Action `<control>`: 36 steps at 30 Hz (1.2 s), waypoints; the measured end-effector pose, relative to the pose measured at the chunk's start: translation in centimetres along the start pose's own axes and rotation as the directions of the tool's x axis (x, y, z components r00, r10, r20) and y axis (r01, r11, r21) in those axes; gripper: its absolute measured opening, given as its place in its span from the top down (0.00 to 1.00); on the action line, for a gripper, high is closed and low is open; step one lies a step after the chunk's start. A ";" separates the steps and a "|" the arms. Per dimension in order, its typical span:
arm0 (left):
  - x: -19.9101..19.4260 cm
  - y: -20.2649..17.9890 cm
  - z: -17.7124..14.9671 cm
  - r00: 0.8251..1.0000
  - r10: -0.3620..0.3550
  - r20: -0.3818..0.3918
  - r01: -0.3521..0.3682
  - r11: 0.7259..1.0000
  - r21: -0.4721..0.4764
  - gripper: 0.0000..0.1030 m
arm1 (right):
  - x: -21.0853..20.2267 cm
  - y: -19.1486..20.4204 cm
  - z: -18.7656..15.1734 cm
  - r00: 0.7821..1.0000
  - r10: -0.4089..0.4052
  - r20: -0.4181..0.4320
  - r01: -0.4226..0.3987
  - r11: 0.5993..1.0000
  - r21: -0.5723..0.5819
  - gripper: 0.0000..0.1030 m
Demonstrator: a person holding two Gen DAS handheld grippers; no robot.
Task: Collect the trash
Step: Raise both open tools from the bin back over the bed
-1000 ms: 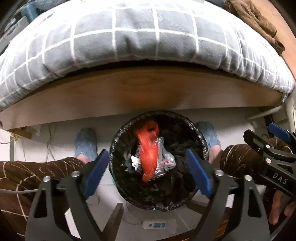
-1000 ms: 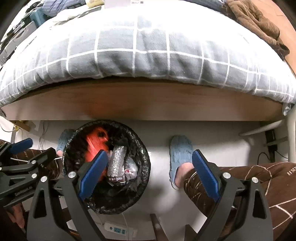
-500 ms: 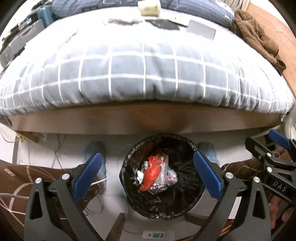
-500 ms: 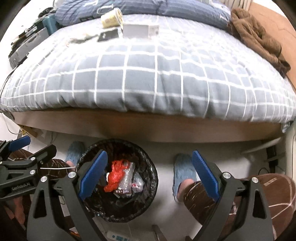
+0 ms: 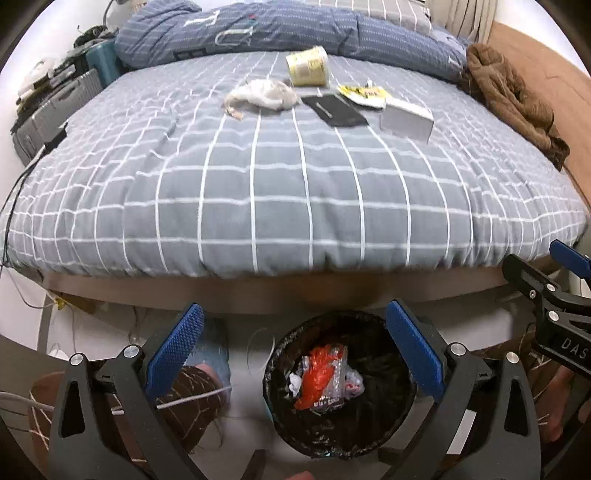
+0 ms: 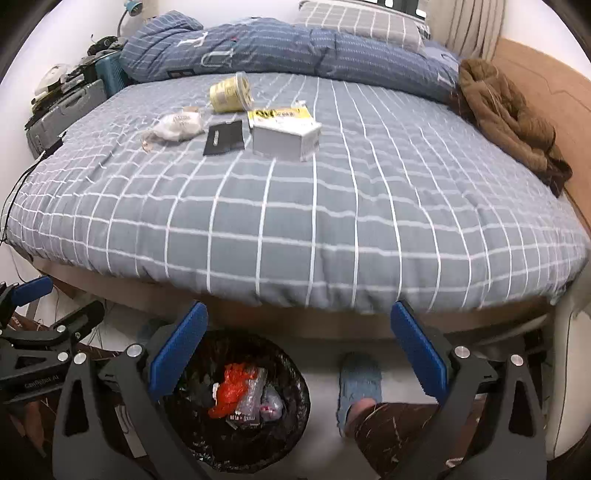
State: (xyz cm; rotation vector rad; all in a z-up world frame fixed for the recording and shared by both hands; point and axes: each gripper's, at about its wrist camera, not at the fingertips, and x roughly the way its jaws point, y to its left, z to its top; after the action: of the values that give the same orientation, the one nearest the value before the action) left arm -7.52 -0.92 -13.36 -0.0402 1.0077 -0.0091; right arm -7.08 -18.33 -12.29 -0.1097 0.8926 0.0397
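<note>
A black-lined trash bin (image 5: pixel 384 417) (image 6: pixel 291 424) stands on the floor at the bed's foot, holding an orange bag (image 5: pixel 314 376) (image 6: pixel 231 391) and clear wrappers. On the grey checked bed lie a yellow cup (image 5: pixel 307 66) (image 6: pixel 231 92), a crumpled white bag (image 5: pixel 264 94) (image 6: pixel 179 125), a black pouch (image 5: pixel 334 109) (image 6: pixel 224 138), a yellow wrapper (image 5: pixel 364 93) (image 6: pixel 282 112) and a white box (image 5: pixel 406 120) (image 6: pixel 286 138). My left gripper (image 5: pixel 295 349) is open and empty above the bin. My right gripper (image 6: pixel 299 352) is open and empty, right of the bin.
A brown garment (image 5: pixel 513 96) (image 6: pixel 509 114) lies at the bed's right edge. A rolled blue duvet (image 5: pixel 280 33) lies at the far end. Cases (image 5: pixel 51 110) stand left of the bed. The person's legs and blue slippers (image 6: pixel 360 384) are beside the bin.
Both grippers have risen and tilted up from the bin, so the bed top and its litter have come into view. The orange bag lies settled in the bin.
</note>
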 end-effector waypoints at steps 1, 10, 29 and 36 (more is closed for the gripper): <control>-0.1 0.1 0.3 1.000 0.000 0.005 0.000 1.000 -0.002 0.06 | -0.2 0.1 0.4 1.000 0.000 0.008 0.000 1.000 -0.008 0.07; -1.5 0.8 3.3 0.998 0.019 0.060 -0.019 1.000 -0.010 0.06 | -1.1 0.5 3.2 0.998 0.002 0.062 0.000 1.000 -0.027 0.07; 1.0 1.8 8.5 0.997 0.028 0.078 -0.026 0.999 -0.024 0.06 | 1.8 -0.1 8.2 0.996 -0.010 0.092 0.010 1.000 -0.007 0.07; 3.7 2.6 11.8 0.996 0.033 0.083 -0.030 0.999 -0.033 0.06 | 5.3 -0.5 10.7 0.997 -0.011 0.081 0.011 1.000 0.002 0.07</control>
State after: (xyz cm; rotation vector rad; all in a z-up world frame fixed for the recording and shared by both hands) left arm 4.39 1.90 -10.30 -0.0534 0.9250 0.0374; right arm 4.58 -17.68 -9.71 -0.1109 0.8106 0.0328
